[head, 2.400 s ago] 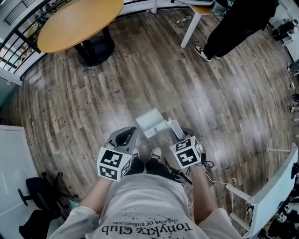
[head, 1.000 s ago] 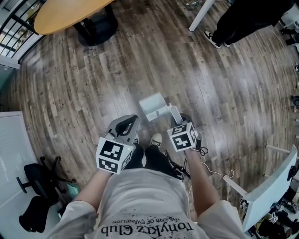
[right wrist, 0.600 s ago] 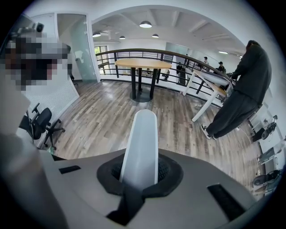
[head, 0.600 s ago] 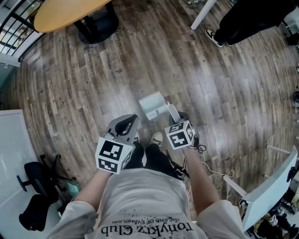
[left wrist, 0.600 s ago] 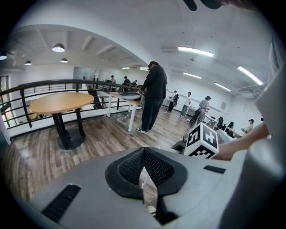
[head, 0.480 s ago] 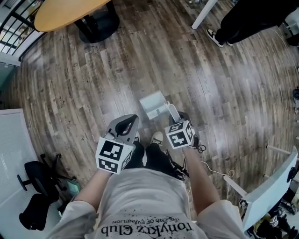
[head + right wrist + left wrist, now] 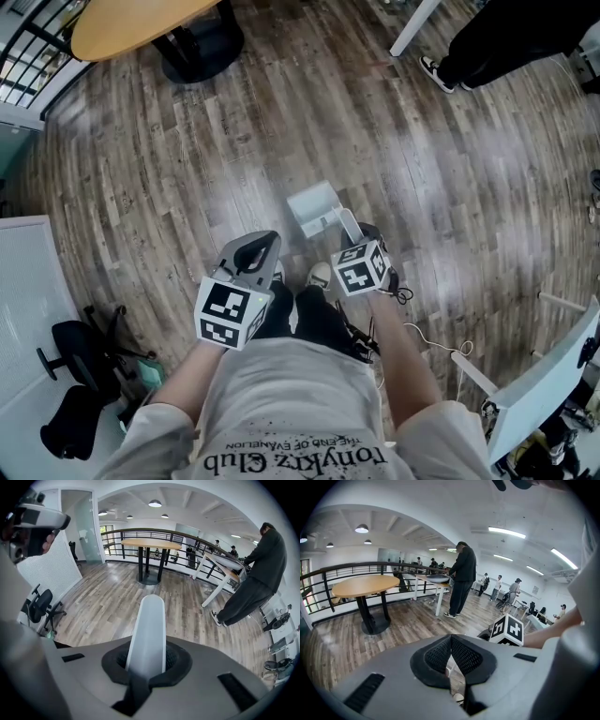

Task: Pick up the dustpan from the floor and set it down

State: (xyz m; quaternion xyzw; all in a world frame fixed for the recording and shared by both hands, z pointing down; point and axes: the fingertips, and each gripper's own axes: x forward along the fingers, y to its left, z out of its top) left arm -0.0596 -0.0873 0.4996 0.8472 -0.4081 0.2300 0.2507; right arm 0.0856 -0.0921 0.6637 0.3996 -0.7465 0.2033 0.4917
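Right gripper (image 7: 146,663): jaws clamped on the white handle (image 7: 149,625) of the dustpan (image 7: 314,208), which runs straight out between the pads, centred, with no visible skew. The pan itself sits low over the wood floor (image 7: 187,169), just ahead of your shoe (image 7: 321,275), mouth facing away from you, well apart from the round table (image 7: 141,23) near the railed edge of the floor and from the bystander (image 7: 497,47) toward the far right. Whether the pan's underside touches the boards cannot be told from the head view. Judgement: set-down step is in hand. To do it well, keep the clamp firm until the flat base bears on the floor along its whole length; bring the front lip and heel down together so the pan does not rock or skid on the smooth boards; only then let the jaws part, and draw back along the handle's line so you do not knock it. Keep clear of your own toes. Pose: your right forearm reaches down in front of you, gripper aimed steeply at the floor. Left gripper (image 7: 451,656): pad tips together, nothing held, parked at a shallower slant beside your left leg, out of the work.
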